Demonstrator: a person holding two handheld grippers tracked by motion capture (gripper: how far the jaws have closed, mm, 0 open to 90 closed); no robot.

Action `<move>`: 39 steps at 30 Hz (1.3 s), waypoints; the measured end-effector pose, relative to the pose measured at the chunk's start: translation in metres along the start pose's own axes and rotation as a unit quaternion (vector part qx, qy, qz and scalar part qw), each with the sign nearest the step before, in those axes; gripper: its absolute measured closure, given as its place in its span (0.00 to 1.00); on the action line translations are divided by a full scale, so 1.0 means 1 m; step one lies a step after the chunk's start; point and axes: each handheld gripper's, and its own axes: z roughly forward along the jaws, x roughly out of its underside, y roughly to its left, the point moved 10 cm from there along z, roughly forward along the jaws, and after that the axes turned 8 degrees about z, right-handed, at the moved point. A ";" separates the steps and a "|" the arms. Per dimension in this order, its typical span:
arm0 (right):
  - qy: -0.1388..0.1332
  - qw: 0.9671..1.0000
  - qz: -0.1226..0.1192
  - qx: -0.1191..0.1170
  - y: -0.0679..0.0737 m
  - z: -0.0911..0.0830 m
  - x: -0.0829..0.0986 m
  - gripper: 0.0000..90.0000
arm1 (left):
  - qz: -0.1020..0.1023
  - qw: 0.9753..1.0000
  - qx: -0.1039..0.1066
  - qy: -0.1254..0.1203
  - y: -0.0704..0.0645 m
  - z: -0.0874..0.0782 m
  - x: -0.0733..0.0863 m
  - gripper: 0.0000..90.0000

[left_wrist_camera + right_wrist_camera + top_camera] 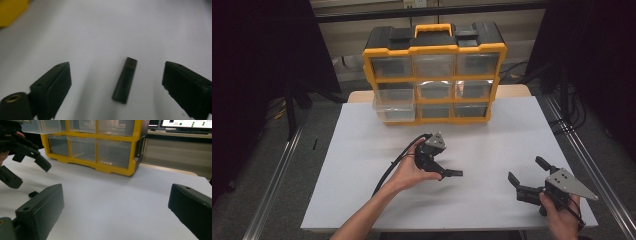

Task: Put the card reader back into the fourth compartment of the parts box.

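A small flat black piece (124, 80) lies on the white sheet, between the wide-apart jaws of my left gripper (116, 67); neither jaw touches it. In the high view the same piece (456, 173) pokes out just right of the left gripper (443, 171), which a hand holds tilted down at the middle of the table. My right gripper (526, 169) is open near the front right with nothing in it. In the right gripper view, its jaws (116, 192) stand apart over bare sheet, with the left gripper (30, 175) and the black piece (33, 194) at far left.
A yellow and black organizer (434, 49) with clear drawers stands at the back of the white sheet (362, 200). Its bottom-left drawer (394, 111) is pulled partway out. Metal rails run along both sides of the table, and dark curtains flank it.
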 end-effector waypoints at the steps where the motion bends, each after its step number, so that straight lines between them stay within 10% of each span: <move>1: 0.000 1.000 0.000 0.000 0.000 0.000 0.000 0.00 | 0.001 1.000 0.000 0.006 0.000 0.002 0.001 0.12; 25: 0.003 1.000 -0.001 0.000 0.000 0.000 0.001 0.00 | 0.073 0.993 0.036 0.091 -0.008 0.028 0.009 0.52; 39: 0.003 1.000 -0.001 0.000 0.000 0.001 0.001 0.00 | 0.074 0.991 0.044 0.106 -0.012 0.029 0.007 0.76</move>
